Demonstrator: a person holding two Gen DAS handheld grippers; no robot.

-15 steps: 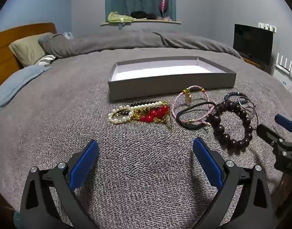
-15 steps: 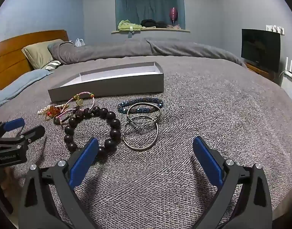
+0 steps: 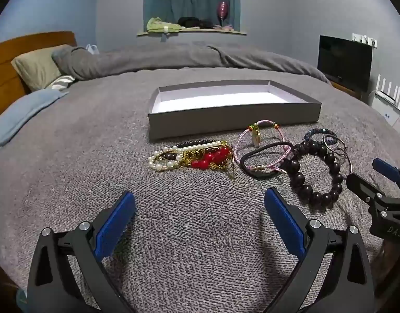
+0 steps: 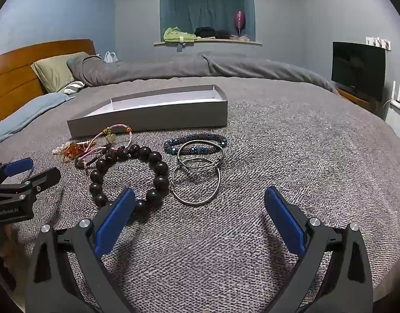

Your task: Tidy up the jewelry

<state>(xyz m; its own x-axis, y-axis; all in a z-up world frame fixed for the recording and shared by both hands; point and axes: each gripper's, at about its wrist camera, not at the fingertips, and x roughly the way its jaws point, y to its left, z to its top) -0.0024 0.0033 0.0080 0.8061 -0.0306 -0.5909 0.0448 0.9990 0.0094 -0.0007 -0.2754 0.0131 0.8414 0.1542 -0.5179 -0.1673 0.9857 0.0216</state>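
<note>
A shallow grey box [image 3: 234,118] with a white inside stands empty on the grey bedspread; it also shows in the right wrist view [image 4: 153,120]. In front of it lie a pearl, gold and red bead tangle [image 3: 192,155], a pink cord bracelet [image 3: 260,140], a black hair tie [image 3: 262,160], a dark bead bracelet [image 3: 315,172] [image 4: 129,174], silver bangles [image 4: 197,180] and a blue beaded bracelet [image 4: 197,140]. My left gripper [image 3: 200,224] is open and empty, short of the tangle. My right gripper [image 4: 200,221] is open and empty, just short of the bangles.
A rumpled grey duvet [image 3: 174,57] and pillows [image 3: 38,65] lie at the far side by a wooden headboard [image 3: 4,62]. A black TV [image 3: 345,62] stands at the right. The bed's edge falls away at right [image 4: 398,260].
Both grippers have edged slightly forward toward the jewelry. Nothing has been taken hold of or moved.
</note>
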